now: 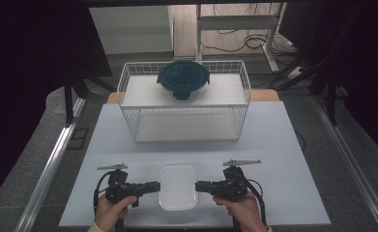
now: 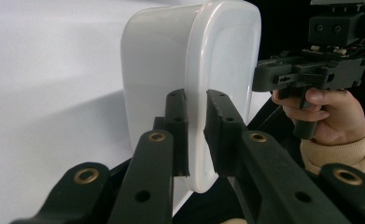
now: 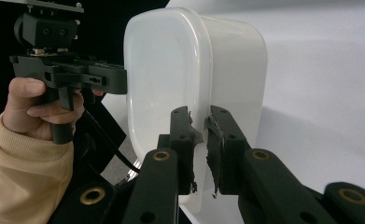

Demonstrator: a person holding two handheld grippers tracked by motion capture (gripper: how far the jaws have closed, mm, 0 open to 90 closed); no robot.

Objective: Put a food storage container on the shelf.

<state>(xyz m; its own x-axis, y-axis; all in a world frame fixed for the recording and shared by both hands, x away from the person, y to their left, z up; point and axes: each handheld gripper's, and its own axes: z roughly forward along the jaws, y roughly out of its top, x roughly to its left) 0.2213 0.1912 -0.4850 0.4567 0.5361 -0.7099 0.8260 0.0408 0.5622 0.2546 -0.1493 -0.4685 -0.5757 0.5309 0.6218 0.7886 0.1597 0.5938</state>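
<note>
A white rectangular container point(image 1: 177, 186) with rounded corners rests on the white table near its front edge. My left gripper point(image 1: 155, 186) pinches the container's left rim. My right gripper point(image 1: 198, 185) pinches the opposite rim. In the left gripper view the rim of the container point(image 2: 157, 70) sits squeezed between my left gripper's point(image 2: 196, 126) jaws, with the right gripper point(image 2: 311, 70) and its hand beyond. The right gripper view has my right gripper point(image 3: 200, 135) clamped on the edge of the container point(image 3: 161, 70), and the left gripper point(image 3: 68, 77) at the far side.
A white wire basket rack point(image 1: 123, 84) stands at the back of the table point(image 1: 273, 145). On its upper shelf sits a round glass container with a dark blue lid point(image 1: 183, 79). Metal rails run along both sides of the table.
</note>
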